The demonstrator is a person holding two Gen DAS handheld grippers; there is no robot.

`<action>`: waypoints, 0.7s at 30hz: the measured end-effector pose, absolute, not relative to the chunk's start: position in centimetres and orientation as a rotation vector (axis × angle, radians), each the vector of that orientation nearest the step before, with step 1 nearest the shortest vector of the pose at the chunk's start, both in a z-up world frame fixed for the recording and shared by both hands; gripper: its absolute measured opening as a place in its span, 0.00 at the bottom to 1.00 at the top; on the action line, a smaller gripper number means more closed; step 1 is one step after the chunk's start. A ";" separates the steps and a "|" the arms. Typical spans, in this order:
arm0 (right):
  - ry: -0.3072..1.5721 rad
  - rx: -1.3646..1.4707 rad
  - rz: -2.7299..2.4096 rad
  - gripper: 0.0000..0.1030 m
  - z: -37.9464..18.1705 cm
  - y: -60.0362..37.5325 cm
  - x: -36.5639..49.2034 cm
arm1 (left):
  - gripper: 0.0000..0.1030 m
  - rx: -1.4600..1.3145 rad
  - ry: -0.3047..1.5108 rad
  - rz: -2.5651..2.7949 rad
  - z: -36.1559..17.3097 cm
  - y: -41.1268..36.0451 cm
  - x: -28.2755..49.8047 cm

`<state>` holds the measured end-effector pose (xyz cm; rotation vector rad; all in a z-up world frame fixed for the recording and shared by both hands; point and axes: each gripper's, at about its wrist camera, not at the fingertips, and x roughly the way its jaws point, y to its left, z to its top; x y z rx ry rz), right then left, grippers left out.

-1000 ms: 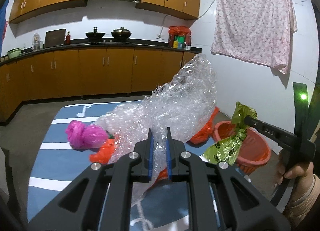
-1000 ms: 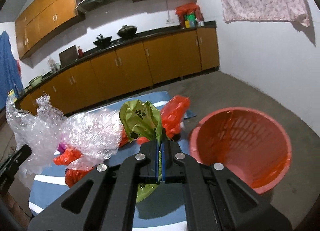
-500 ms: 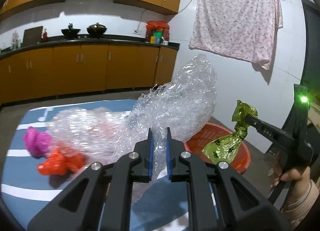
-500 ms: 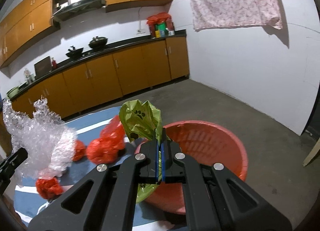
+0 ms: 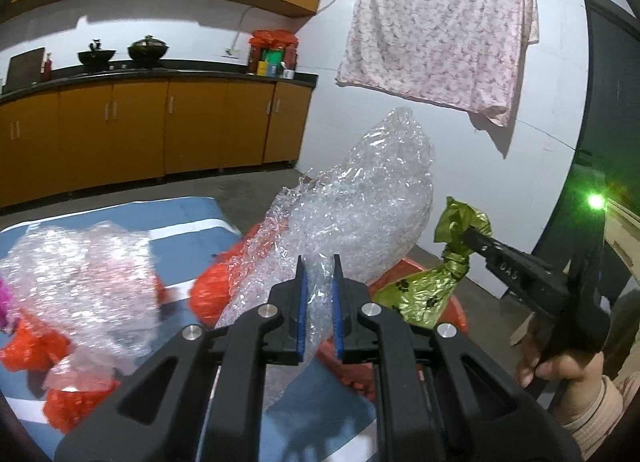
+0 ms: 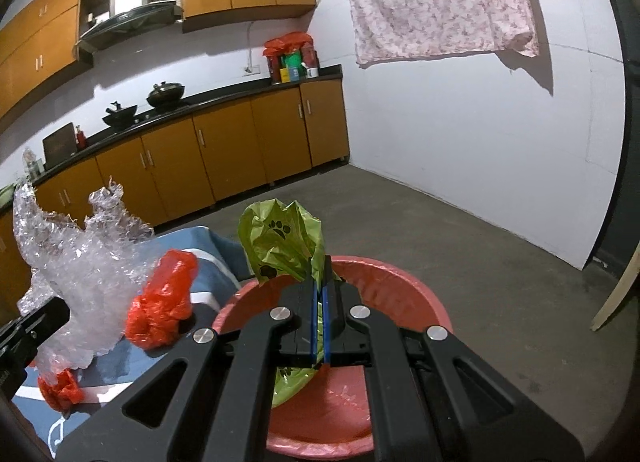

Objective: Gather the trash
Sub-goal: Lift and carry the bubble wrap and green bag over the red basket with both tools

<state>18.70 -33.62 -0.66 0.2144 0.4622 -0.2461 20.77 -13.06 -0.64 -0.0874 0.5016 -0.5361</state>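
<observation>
My left gripper (image 5: 318, 262) is shut on a big sheet of clear bubble wrap (image 5: 360, 214) and holds it up over the table's right edge; the wrap also shows in the right wrist view (image 6: 76, 258). My right gripper (image 6: 319, 290) is shut on a green bag with paw prints (image 6: 280, 242) and holds it above the red basket (image 6: 400, 282). In the left wrist view the green bag (image 5: 432, 290) hangs over the basket (image 5: 458, 314), right of the bubble wrap.
Red plastic bags (image 6: 160, 302) and more bubble wrap (image 5: 80, 274) lie on the blue striped table (image 5: 192, 222). The basket stands on the concrete floor (image 6: 480, 246) beside the table. A white wall with a hung cloth (image 6: 432, 2) is at the right.
Both grippers have swung to the right, carrying the bubble wrap and the green bag from above the table to over the red basket.
</observation>
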 end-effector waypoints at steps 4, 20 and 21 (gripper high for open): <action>0.455 0.227 -0.279 0.02 -0.9 -34.8 18.7 | 0.11 -0.081 0.509 -0.576 -1.0 -15.1 21.4; 0.486 0.269 -0.356 0.02 -2.5 -38.8 20.0 | 0.11 -0.075 0.620 -0.649 -4.3 -20.9 25.8; 0.491 0.271 -0.355 0.02 -2.8 -38.8 20.2 | 0.11 -0.072 0.624 -0.651 -4.4 -21.2 25.9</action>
